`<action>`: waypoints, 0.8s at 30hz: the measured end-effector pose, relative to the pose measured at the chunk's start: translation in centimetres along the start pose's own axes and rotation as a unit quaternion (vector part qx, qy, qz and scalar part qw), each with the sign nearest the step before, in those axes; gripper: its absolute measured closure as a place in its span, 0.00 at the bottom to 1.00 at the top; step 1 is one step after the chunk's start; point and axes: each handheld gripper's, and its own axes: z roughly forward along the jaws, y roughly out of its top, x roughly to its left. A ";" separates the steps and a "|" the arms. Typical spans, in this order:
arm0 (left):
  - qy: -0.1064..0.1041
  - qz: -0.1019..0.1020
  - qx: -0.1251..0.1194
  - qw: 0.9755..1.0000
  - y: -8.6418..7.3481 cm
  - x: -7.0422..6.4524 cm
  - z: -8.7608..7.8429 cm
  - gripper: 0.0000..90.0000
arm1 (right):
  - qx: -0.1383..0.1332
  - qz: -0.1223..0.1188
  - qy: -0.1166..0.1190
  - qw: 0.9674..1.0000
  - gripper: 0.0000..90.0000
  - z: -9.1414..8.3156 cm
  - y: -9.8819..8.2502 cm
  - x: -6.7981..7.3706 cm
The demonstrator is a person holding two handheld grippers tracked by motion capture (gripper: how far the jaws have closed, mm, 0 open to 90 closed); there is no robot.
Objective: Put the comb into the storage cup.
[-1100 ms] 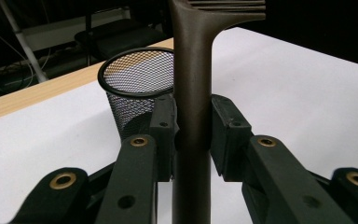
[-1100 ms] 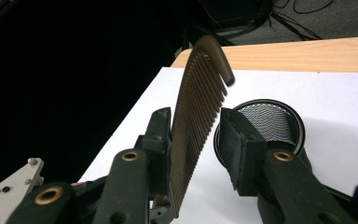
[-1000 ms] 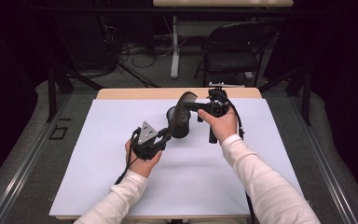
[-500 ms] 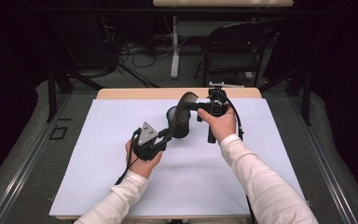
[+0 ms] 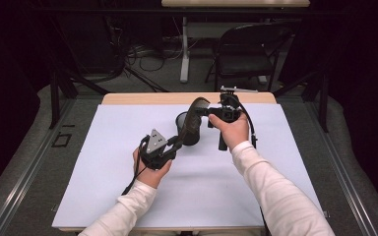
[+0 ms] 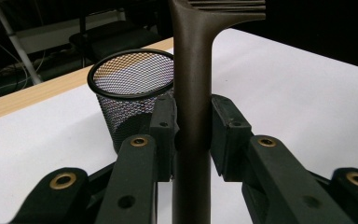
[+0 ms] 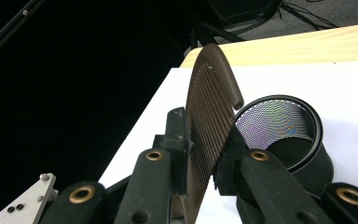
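Comb: a dark brown comb [image 5: 193,121] with a smooth, round handle and a wide head of fine, close teeth with a curved back edge; matte, no markings to be seen.
Where the comb is: held in the air just above and beside the mesh cup [image 5: 182,124], on the cup's near-right side in the high view, over the white sheet on the bench [image 5: 103,162].
Long axis: slanted, handle end low toward the left tool [image 5: 173,146], toothed head high toward the right tool [image 5: 204,112]; the head rises above the cup's rim.
Teeth: in the right gripper view the row of teeth [image 7: 209,126] runs edge-on between the jaws, with the curved back toward the cup [image 7: 284,135].
Left tool: clenched on the comb's handle [image 6: 192,116], pads pressing from both sides.
Right tool: its jaws have just been closing, with the comb's toothed head between them; the pads now sit against both faces of the head, gripping it.
Mesh cup: black wire mesh with a round rim, upright and open on the white sheet, just behind the comb.
Hard to make out: the handle's lower end is cut off at the bottom of the left gripper view; in the high view the comb covers part of the cup, and the right tool's tips are lost against the dark comb.
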 end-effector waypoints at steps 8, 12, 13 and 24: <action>-0.001 0.000 -0.001 1.000 0.0 0.0 0.0 0.81 | 0.001 0.003 0.001 1.000 0.92 0.1 0.0 -0.1; -0.001 0.000 -0.001 1.000 0.0 0.0 0.0 0.81 | 0.001 0.008 0.005 1.000 0.94 0.0 0.0 -0.1; -0.001 -0.001 -0.001 1.000 0.0 0.0 0.0 0.81 | 0.002 0.008 0.005 1.000 0.94 0.0 0.0 -0.1; -0.004 -0.005 -0.002 1.000 -0.1 0.1 0.0 0.81 | 0.006 0.020 0.019 1.000 0.96 0.1 0.0 -0.3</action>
